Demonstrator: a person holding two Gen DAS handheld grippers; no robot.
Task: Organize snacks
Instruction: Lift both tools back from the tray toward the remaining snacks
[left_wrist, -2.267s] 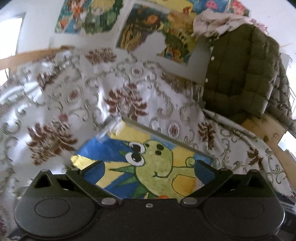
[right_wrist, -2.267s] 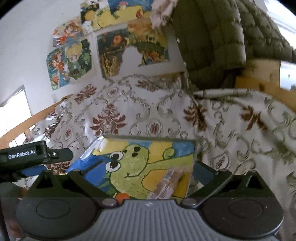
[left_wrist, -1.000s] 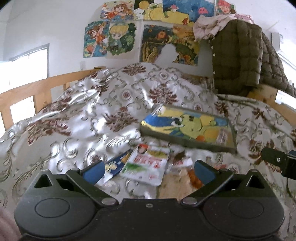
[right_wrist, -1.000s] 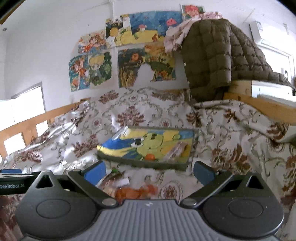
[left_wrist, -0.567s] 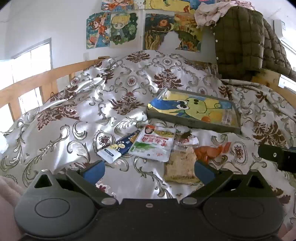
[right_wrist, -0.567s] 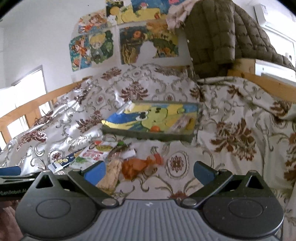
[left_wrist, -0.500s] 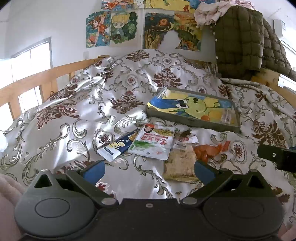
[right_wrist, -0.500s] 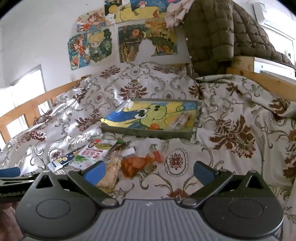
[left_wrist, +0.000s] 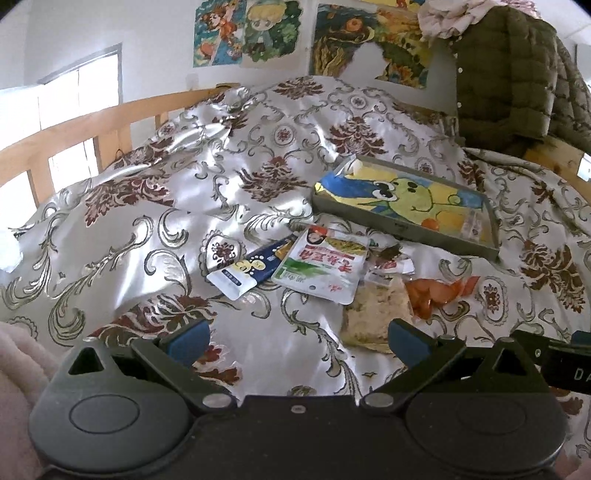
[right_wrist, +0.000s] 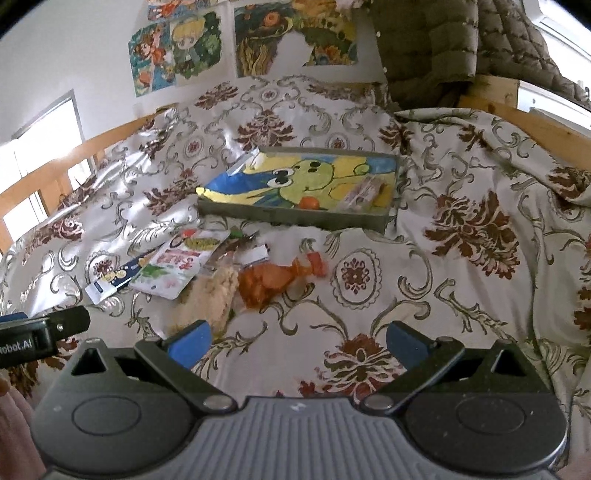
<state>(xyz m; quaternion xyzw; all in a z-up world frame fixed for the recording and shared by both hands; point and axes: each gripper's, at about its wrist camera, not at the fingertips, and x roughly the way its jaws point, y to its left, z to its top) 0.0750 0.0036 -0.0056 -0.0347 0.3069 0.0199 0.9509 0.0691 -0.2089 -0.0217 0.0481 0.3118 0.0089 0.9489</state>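
A shallow grey tray (left_wrist: 399, 226) (right_wrist: 295, 218) with a green cartoon dinosaur on its floor lies on the bed; a clear wrapped snack (right_wrist: 364, 194) (left_wrist: 471, 225) lies at its right end. In front of it sits a pile of snacks: a dark blue sachet (left_wrist: 245, 272) (right_wrist: 114, 278), a white-and-green packet (left_wrist: 323, 266) (right_wrist: 177, 266), a beige crumbly pack (left_wrist: 375, 314) (right_wrist: 218, 291) and an orange pack (left_wrist: 436, 293) (right_wrist: 273, 278). My left gripper (left_wrist: 297, 338) is open, held back from the pile. Nothing sits between the fingers of my right gripper (right_wrist: 297, 338), open, just short of the orange pack.
A floral satin bedspread (left_wrist: 147, 229) covers the bed. A wooden rail (left_wrist: 92, 125) runs along the left, a wooden ledge (right_wrist: 535, 118) on the right with a dark green quilted coat (left_wrist: 509, 74) hanging over it. Posters (left_wrist: 251, 33) are on the wall.
Both grippers have pulled back from the tray and tilted down, so the snack pile now lies in view. Both stayed open throughout.
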